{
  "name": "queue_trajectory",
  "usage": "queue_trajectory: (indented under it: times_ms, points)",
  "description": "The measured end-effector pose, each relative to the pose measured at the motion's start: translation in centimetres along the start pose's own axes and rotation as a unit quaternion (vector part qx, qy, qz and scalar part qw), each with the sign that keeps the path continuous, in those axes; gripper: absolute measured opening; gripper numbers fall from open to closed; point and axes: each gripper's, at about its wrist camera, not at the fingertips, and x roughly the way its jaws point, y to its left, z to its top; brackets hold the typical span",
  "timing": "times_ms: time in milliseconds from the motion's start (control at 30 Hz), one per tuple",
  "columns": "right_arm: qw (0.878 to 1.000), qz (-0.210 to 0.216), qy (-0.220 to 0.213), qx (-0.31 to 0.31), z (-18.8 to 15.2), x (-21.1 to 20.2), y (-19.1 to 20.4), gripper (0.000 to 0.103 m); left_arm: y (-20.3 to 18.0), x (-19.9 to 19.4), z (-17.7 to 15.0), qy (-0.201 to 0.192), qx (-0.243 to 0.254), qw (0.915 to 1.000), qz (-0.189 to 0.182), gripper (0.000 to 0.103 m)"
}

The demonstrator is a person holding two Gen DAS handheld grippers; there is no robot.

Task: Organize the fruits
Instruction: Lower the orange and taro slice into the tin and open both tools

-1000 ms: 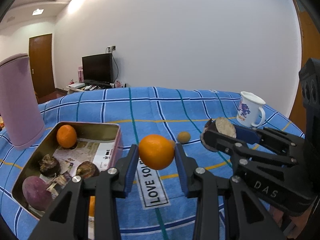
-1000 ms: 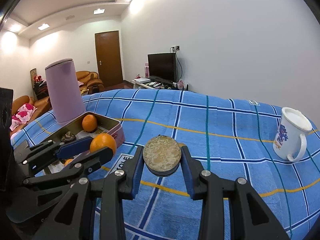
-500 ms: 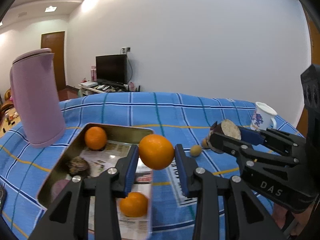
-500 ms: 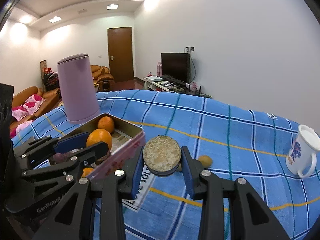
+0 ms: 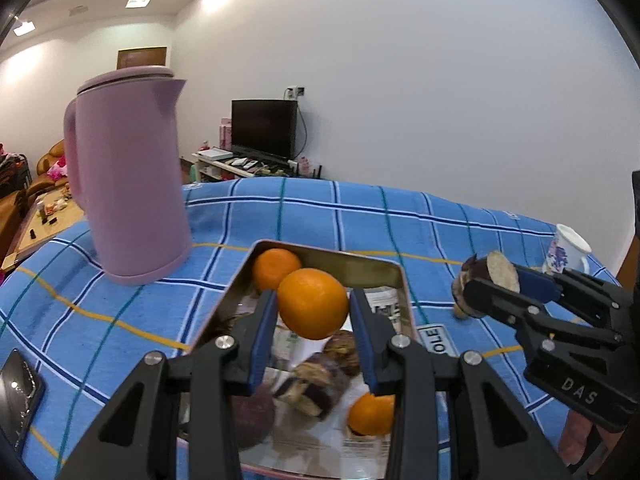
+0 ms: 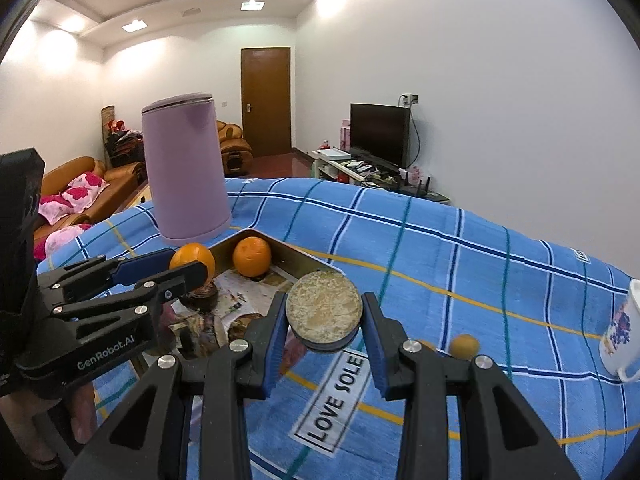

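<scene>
My left gripper (image 5: pixel 313 322) is shut on an orange (image 5: pixel 312 303) and holds it in the air above the metal tin (image 5: pixel 352 264). The tin holds two more oranges (image 5: pixel 276 266), dark purple fruits (image 5: pixel 316 384) and printed paper. My right gripper (image 6: pixel 324 326) is shut on a halved dark fruit (image 6: pixel 324 312) with its pale cut face toward the camera, held over the tin's right corner. In the left wrist view that halved fruit (image 5: pixel 502 270) hangs to the right of the tin. A small yellow fruit (image 6: pixel 464 345) lies on the cloth.
A tall lilac kettle (image 5: pixel 128 176) stands just behind the tin on the left. A white printed mug (image 6: pixel 622 340) stands at the far right. A phone (image 5: pixel 16 394) lies at the cloth's near-left edge. The blue checked cloth (image 6: pixel 460 264) covers the table.
Both grippers have swung left with their fruit. The orange was over bare cloth right of the tin and now hangs over it. The halved fruit has come to the tin's right corner.
</scene>
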Motion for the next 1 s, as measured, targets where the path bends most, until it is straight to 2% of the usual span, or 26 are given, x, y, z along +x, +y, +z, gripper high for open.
queue_trajectory:
  times_ms: [367,1000]
  points:
    - [1.000,0.021,0.008,0.000,0.9,2.1,1.6,0.038,1.0,1.2,0.0,0.022,0.008,0.9995,0.023,0.038]
    - [0.999,0.030,0.040,-0.014,0.5,5.7,3.2,0.038,2.1,2.5,-0.5,0.047,0.003,0.9983,0.034,0.039]
